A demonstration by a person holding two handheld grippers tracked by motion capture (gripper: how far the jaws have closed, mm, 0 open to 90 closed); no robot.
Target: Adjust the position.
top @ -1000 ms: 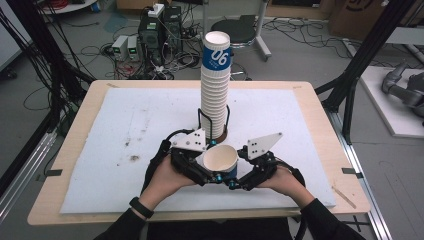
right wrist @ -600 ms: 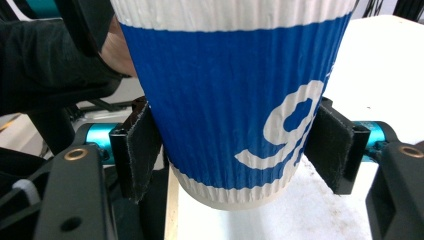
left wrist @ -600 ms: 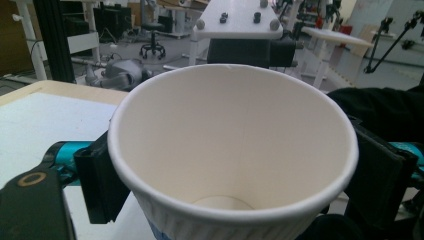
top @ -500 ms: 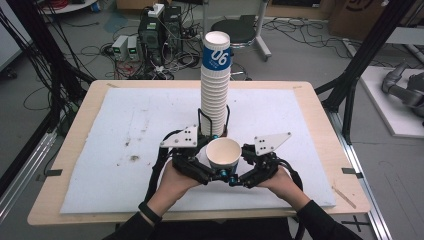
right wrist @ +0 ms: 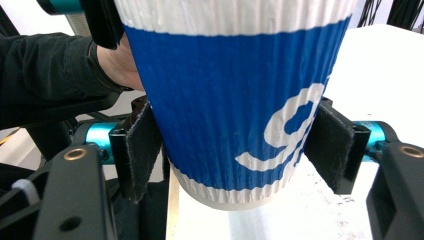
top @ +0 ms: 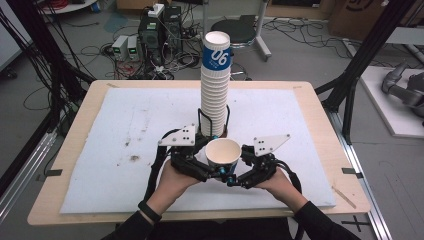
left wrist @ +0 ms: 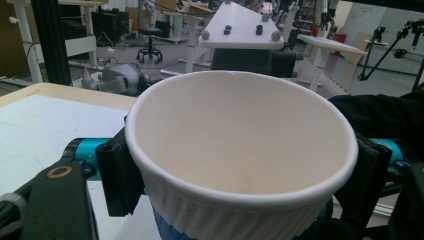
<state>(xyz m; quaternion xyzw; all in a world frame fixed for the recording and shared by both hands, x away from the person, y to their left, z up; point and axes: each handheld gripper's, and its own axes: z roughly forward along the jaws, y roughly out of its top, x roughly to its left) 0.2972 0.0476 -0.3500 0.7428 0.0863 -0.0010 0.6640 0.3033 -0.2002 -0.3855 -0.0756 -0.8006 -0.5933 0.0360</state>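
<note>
A ribbed blue-and-white paper cup (top: 223, 152) is held upright just above the table, near the front edge, mouth open and empty. My left gripper (top: 212, 172) grips it just under the rim (left wrist: 240, 175). Its jaws have just been closing on the cup, and the pads (left wrist: 117, 170) now press its sides. My right gripper (top: 232, 177) is shut on the cup's lower blue part (right wrist: 235, 150), with a pad (right wrist: 142, 150) on each side. Right behind the cup, a tall stack of like cups (top: 215, 85) stands in a black wire holder (top: 214, 127).
A white mat (top: 125, 125) covers the wooden table (top: 320, 100). The other gripper's grey plate (left wrist: 242, 27) rises behind the cup. Black frame posts (top: 350, 85) flank the table, and cables and boxes (top: 150, 40) lie on the floor beyond it.
The cup sits slightly higher than a second ago. The left gripper's grey plate has swung a little to the left. Both hands stay in the same place.
</note>
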